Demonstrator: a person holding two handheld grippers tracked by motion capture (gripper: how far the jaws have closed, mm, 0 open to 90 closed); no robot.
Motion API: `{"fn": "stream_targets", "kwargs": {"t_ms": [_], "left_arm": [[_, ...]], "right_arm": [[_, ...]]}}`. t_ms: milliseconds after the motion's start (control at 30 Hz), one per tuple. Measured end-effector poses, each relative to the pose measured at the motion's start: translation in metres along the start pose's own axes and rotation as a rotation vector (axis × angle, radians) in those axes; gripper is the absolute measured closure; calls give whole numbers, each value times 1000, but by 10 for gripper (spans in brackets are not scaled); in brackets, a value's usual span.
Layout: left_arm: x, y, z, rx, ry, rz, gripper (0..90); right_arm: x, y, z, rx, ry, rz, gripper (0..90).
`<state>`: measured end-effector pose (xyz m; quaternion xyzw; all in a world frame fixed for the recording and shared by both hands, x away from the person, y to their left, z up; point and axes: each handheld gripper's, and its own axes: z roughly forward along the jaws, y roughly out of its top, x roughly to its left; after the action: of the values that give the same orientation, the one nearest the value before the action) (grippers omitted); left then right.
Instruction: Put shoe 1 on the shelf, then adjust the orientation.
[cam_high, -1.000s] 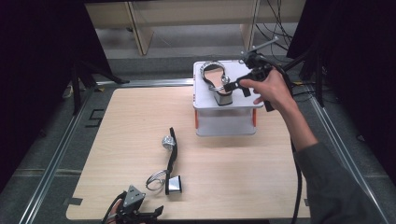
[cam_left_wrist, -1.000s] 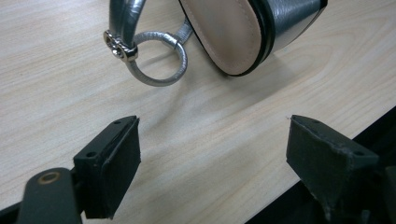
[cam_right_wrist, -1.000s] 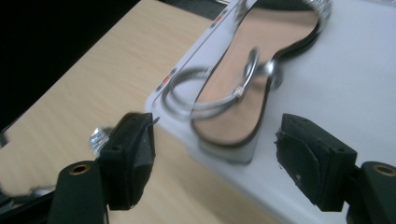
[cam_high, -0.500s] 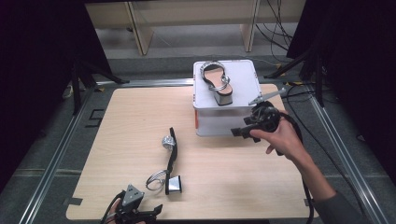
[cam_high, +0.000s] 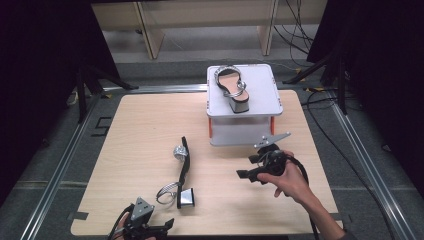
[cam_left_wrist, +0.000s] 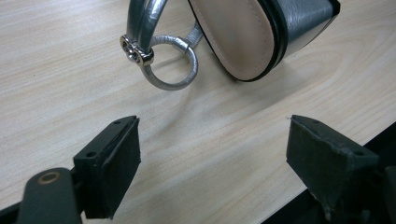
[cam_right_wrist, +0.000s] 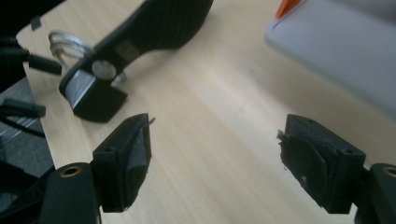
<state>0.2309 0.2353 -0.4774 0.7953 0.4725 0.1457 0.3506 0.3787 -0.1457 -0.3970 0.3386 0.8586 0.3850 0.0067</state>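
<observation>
One silver sandal (cam_high: 231, 88) with a block heel stands upright on top of a white stand (cam_high: 262, 97). Its mate (cam_high: 183, 171) lies on its side on the wooden table, black sole showing, heel toward the near edge. My right gripper (cam_high: 248, 173) hovers open to the right of this sandal, jaws pointing left at it. In the right gripper view the gripper (cam_right_wrist: 215, 135) is empty, with the sandal (cam_right_wrist: 140, 32) ahead. My left gripper (cam_high: 150, 226) rests open at the table's near edge. Its view shows the gripper (cam_left_wrist: 210, 135) just short of the sandal's heel (cam_left_wrist: 243, 37) and ring strap (cam_left_wrist: 170, 65).
The wooden table (cam_high: 135, 130) sits in a metal frame on a grey floor. Wooden furniture legs and cables (cam_high: 295, 25) lie beyond the far edge. A cable trails from the right gripper past the person's forearm (cam_high: 310, 205).
The right gripper has left the sandal on the stand and come down toward the near side, now low over the table. The left gripper and both sandals stay put.
</observation>
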Motion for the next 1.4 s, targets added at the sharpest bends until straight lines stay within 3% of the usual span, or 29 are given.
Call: {"fn": "stream_targets", "kwargs": {"t_ms": [100, 167, 200, 300, 333, 367, 400, 467, 500, 533, 567, 667, 733, 800, 833, 867, 900, 967, 1000, 1100, 1133, 1167, 1233, 1300, 1333, 1400], "left_arm": [[0, 0, 0, -1, -3, 5, 171], [-1, 0, 0, -9, -3, 0, 172], [-1, 0, -1, -3, -2, 6, 172], [-1, 1, -1, -20, 6, -12, 172], [1, 1, 0, -19, 18, 9, 172], [1, 2, -1, -20, 8, -2, 174], [0, 2, -1, -29, 15, -16, 178], [2, 5, 0, -52, 18, -15, 192], [2, 6, 0, -53, 20, -20, 208], [5, 8, 2, -50, 39, 0, 217], [4, 10, 4, -61, 43, 0, 233], [4, 17, 9, -76, 33, -2, 279], [9, 20, 12, -64, 44, 26, 312], [12, 22, 15, -62, 46, 16, 400], [15, 23, 17, -63, 69, 50, 450], [14, 24, 17, -85, 73, 33, 515], [20, 26, 15, -101, 78, 101, 597], [17, 29, 11, -153, 70, 65, 739], [16, 31, 8, -173, 66, 83, 777], [6, 39, 1, -210, 64, 117, 814], [3, 42, -1, -216, 57, 136, 817], [-2, 47, -2, -228, 41, 152, 818], [-10, 54, -2, -245, 22, 170, 819], [-19, 64, 0, -246, 7, 217, 817], [-22, 69, 4, -256, -2, 242, 816], [-29, 78, 11, -233, -12, 275, 812]], "right_arm": [[3, -12, 16, 41, 17, 2, 249], [6, -16, 23, 72, 31, 28, 247], [5, -18, 26, 71, 27, 1, 245], [6, -20, 28, 68, 33, -20, 245], [6, -21, 28, 66, 32, -28, 245], [7, -22, 28, 70, 38, -6, 245], [6, -22, 29, 70, 36, -23, 245], [6, -25, 28, 78, 32, -1, 246], [5, -27, 28, 82, 27, 5, 246], [6, -27, 28, 83, 28, 16, 246], [3, -28, 28, 77, 27, -10, 247], [3, -31, 27, 76, 22, 0, 248], [4, -32, 28, 65, 27, 5, 248], [3, -32, 26, 82, 26, -4, 249], [3, -32, 26, 80, 27, -6, 249], [3, -33, 27, 78, 28, -18, 249], [5, -33, 27, 67, 24, -15, 250], [6, -33, 26, 76, 30, -22, 251], [6, -33, 25, 73, 32, -23, 252], [7, -33, 24, 76, 36, -9, 252], [5, -33, 23, 67, 28, -26, 252], [6, -33, 23, 74, 36, 5, 252], [3, -33, 22, 60, 31, -12, 253], [3, -33, 20, 55, 27, -17, 254], [4, -33, 19, 61, 33, 7, 255], [4, -33, 18, 60, 32, -12, 306]]}}
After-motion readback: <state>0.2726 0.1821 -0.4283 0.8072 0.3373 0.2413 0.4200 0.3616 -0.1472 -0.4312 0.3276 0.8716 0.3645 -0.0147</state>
